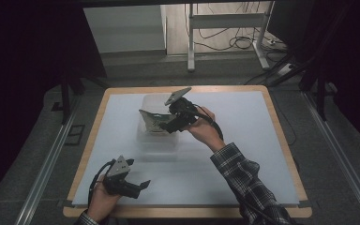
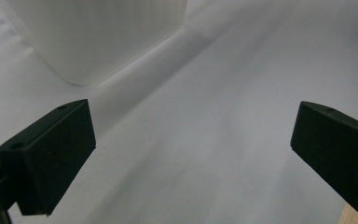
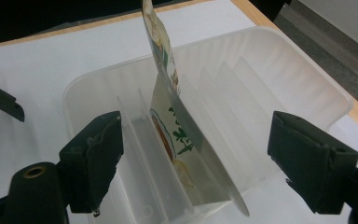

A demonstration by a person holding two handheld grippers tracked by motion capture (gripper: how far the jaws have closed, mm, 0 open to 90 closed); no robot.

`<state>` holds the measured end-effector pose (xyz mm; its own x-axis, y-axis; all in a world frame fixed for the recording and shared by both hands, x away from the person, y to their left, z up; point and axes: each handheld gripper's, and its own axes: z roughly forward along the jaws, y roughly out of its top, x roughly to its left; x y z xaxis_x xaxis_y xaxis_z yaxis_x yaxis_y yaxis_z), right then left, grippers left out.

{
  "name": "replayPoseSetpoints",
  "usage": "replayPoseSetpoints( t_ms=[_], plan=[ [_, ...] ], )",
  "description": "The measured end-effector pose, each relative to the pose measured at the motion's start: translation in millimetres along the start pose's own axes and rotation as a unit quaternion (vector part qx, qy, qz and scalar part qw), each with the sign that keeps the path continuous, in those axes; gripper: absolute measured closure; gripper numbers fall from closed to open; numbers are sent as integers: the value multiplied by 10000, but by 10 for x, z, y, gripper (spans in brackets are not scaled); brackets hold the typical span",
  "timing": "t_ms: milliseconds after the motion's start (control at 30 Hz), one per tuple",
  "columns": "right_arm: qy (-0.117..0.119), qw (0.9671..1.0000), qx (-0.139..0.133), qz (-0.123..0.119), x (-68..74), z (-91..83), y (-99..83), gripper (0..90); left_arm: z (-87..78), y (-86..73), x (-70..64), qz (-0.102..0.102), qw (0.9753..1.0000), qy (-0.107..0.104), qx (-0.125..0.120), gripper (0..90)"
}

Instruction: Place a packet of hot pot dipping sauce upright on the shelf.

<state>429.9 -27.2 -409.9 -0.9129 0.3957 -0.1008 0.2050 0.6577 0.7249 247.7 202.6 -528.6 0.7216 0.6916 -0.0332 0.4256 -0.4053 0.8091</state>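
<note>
Over the clear bin [image 3: 303,88], the right tool [image 3: 191,154] gapes; the packet [image 3: 168,116] stands inside. Next, pull away gently.

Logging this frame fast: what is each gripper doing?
Left gripper: open, holding nothing.
Right gripper: open around the printed foil packet, not gripping.

Bare table [image 1: 243,159] lies open around the left gripper [image 1: 138,186]. Ahead, the clear bin [image 3: 98,84] with its upright packet [image 3: 168,116] and dividers blocks passage.
</note>
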Motion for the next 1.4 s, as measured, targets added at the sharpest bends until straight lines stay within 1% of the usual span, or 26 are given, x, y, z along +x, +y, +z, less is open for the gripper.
replayPoseSetpoints(
  t_ms=[267, 433, 567, 667, 733, 767, 800, 833, 867, 900, 967, 1067, 1133, 1167, 1300, 1400],
  plan=[
    [78, 9999, -79, 17, 25, -69, -12, 190, 1, 0, -1, 4, 10000, 1, 1, 0],
    [106, 9998, -146, 89, 36, -101, -31, 199, 1, -1, -1, 4, 10000, 0, 3, 0],
    [101, 9999, -118, 59, 44, -112, -50, 199, 2, -1, -1, 9, 10000, -4, 9, 0],
    [91, 9998, -126, 102, 47, -133, -65, 191, 3, -1, -2, 9, 10000, -5, 10, 0],
    [63, 9998, -129, 102, 50, -143, -69, 189, 3, 0, -2, 17, 10000, -2, 11, 0],
    [-13, 9999, -126, 60, 55, -162, -79, 175, 3, 0, -2, 17, 10000, -2, 11, 0],
    [-13, 9999, -126, 60, 55, -162, -79, 175, 4, 0, -2, 18, 10000, -3, 12, 0],
    [-100, 9999, -123, 12, 64, -182, -89, 163, 4, -1, -2, 14, 10000, -2, 13, 0],
    [-100, 9999, -123, 12, 64, -182, -89, 163, 4, -1, -2, 14, 10000, -2, 13, 0],
    [-166, 9998, -115, -16, 70, -202, -101, 158, 3, 0, -2, 13, 10000, -2, 11, 0],
    [-207, 9997, -130, -42, 73, -221, -115, 149, 4, 0, -2, 17, 10000, 0, 15, 0],
    [-293, 9995, -148, -21, 80, -243, -141, 137, 5, 0, -2, 17, 10000, 0, 18, 0],
    [-307, 9994, -151, 6, 82, -249, -150, 134, 5, 0, -2, 17, 10000, 2, 19, 0],
    [-339, 9993, -127, 49, 83, -270, -167, 132, 5, -1, -1, 11, 10000, 0, 16, 0],
    [-317, 9992, -194, 126, 70, -324, -199, 133, 5, -1, -2, 16, 10000, 2, 20, 0],
    [-352, 9991, -207, 115, 63, -365, -228, 133, 6, -1, -2, 17, 10000, 3, 22, 0]
  ],
)
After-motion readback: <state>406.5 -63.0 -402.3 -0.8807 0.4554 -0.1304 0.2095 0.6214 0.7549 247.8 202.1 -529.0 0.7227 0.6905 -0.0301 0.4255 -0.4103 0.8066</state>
